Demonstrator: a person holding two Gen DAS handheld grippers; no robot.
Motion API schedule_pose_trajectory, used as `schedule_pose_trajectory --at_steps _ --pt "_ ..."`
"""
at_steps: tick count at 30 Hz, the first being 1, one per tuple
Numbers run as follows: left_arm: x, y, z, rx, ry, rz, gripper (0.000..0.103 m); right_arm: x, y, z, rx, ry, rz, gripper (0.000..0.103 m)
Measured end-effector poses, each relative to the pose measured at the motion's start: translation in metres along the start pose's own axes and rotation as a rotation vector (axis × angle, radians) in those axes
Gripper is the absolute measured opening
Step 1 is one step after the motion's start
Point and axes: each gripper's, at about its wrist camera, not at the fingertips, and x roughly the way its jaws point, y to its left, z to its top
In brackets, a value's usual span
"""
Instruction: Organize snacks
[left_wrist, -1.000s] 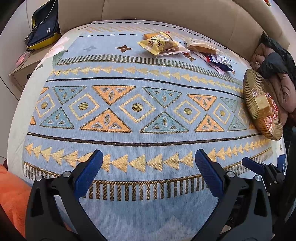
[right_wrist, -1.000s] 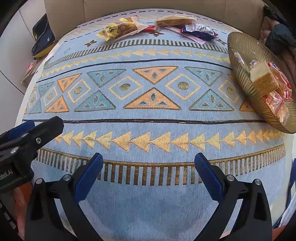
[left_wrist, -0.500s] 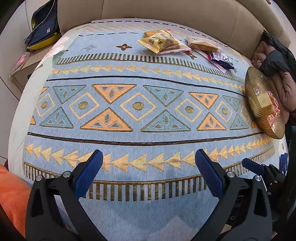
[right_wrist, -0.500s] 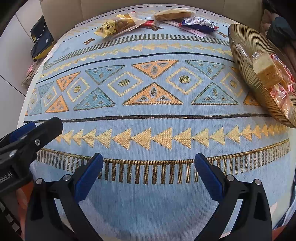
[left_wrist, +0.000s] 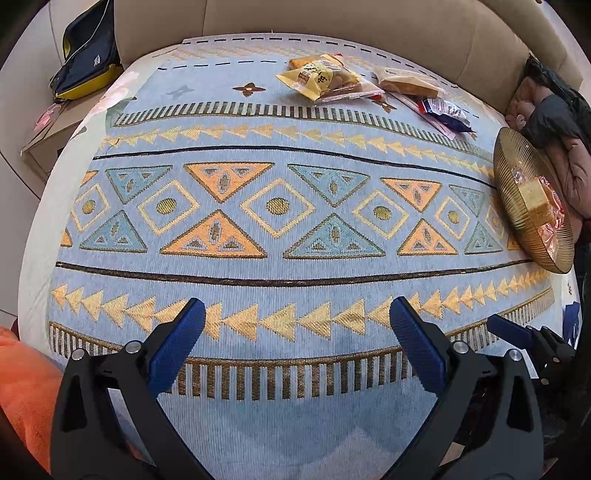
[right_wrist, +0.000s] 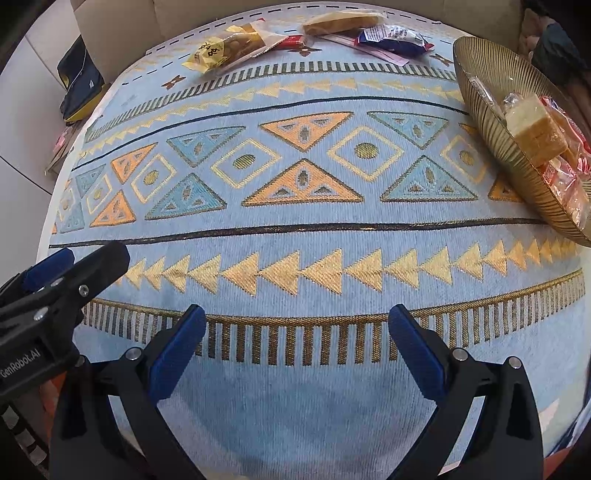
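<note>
Several snack packets lie at the far edge of the patterned cloth: a yellow packet (left_wrist: 317, 75) (right_wrist: 221, 50), a clear-wrapped cake (left_wrist: 406, 81) (right_wrist: 341, 22) and a blue-and-white packet (left_wrist: 448, 114) (right_wrist: 393, 37). A gold ribbed bowl (left_wrist: 517, 166) (right_wrist: 480, 74) at the right holds a wrapped cake block (left_wrist: 533, 195) (right_wrist: 535, 134) and red-wrapped snacks. My left gripper (left_wrist: 297, 321) and right gripper (right_wrist: 297, 326) both stand open over the near edge, nothing between their fingers, far from the packets. The left gripper's body (right_wrist: 55, 295) shows at the left of the right wrist view.
A blue cloth (left_wrist: 277, 258) with triangle patterns covers the table. A beige sofa back (left_wrist: 332, 22) runs behind it. A dark bag with yellow trim (left_wrist: 88, 51) sits at the far left, dark and brown clothing (left_wrist: 554, 118) at the far right, and orange fabric (left_wrist: 22, 387) at the near left.
Both grippers stay open. The right wrist view has crept forward and tilted a little, with the bowl and packets shifting slightly; the left view is almost unchanged.
</note>
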Motion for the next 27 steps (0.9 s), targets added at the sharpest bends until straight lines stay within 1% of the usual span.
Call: schedule_pose_trajectory --at_steps 4,8,11,17,27 --pt "-0.0003 0.0001 0.0001 -0.002 -0.002 0.002 0.099 -0.0004 0.0017 0.0000 -0.005 0.000 0.001 0.098" --pt "-0.0039 0.0054 0.0020 -0.025 -0.021 0.010 0.099 0.0012 -0.0005 0.0003 0.010 -0.003 0.016 0.098" --pt "-0.0052 0.0089 0.0035 -0.041 -0.026 0.009 0.099 0.0010 0.0001 0.0008 0.002 -0.004 0.002 0.098" --pt "-0.0035 0.0073 0.0035 -0.028 -0.019 0.002 0.099 0.0022 0.0068 0.0003 -0.029 -0.002 -0.011 0.098" --pt "-0.0011 0.0058 0.0027 -0.021 -0.012 0.005 0.099 0.0039 0.0052 0.0016 -0.019 0.004 -0.004 0.098"
